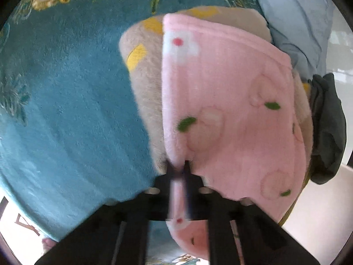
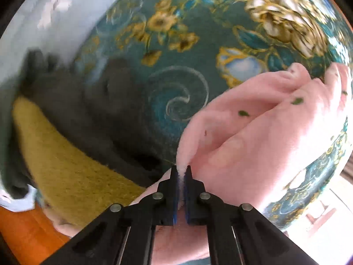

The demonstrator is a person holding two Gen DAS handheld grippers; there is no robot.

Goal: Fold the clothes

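A pink fleece garment (image 1: 231, 110) with white flowers and green leaves lies over a beige garment with yellow patches (image 1: 143, 92) on a teal bedspread. My left gripper (image 1: 179, 165) is shut on a fold of the pink garment's near edge. In the right wrist view my right gripper (image 2: 181, 170) is shut on another edge of the pink garment (image 2: 253, 132), which bunches up and away to the right above the bedspread.
The teal floral bedspread (image 2: 176, 44) covers the bed. A dark grey garment (image 2: 88, 101) and a mustard-yellow one (image 2: 66, 161) lie at the left of the right wrist view; the dark one also shows in the left wrist view (image 1: 328, 128). A light blue quilt (image 1: 297, 22) lies behind.
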